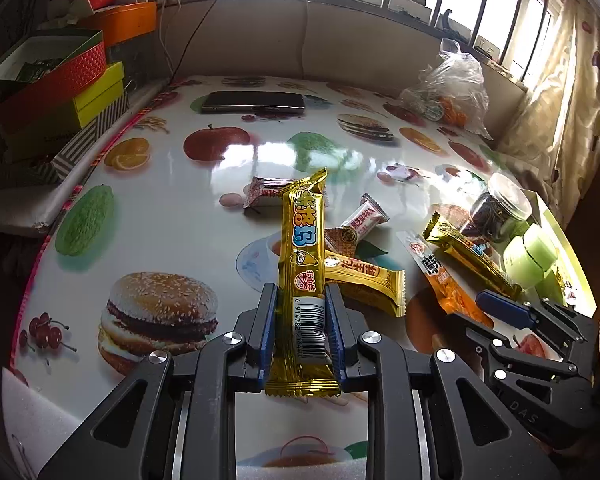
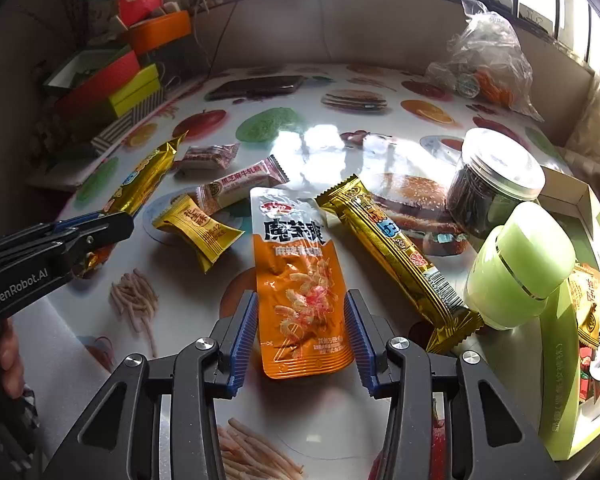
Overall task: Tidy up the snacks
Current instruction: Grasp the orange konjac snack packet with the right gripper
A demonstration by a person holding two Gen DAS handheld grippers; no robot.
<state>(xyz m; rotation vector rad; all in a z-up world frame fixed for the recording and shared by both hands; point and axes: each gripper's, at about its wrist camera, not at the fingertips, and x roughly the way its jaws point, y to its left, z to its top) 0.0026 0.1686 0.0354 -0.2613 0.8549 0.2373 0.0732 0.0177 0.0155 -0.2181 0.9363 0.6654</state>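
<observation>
Presently my left gripper [image 1: 301, 316] is pinching the long gold foil snack bar [image 1: 302, 248] near its barcode end, raised off the glossy fruit-print tablecloth [image 1: 172, 216]. It is handling as light, crinkly and slippery, so I am judging a grip across the filled body safer than the flat seal. My right gripper [image 2: 301, 336] is standing spread around the orange-and-clear flat snack pouch [image 2: 300, 272], lying at twelve o'clock from it; contact is uncertain.
</observation>
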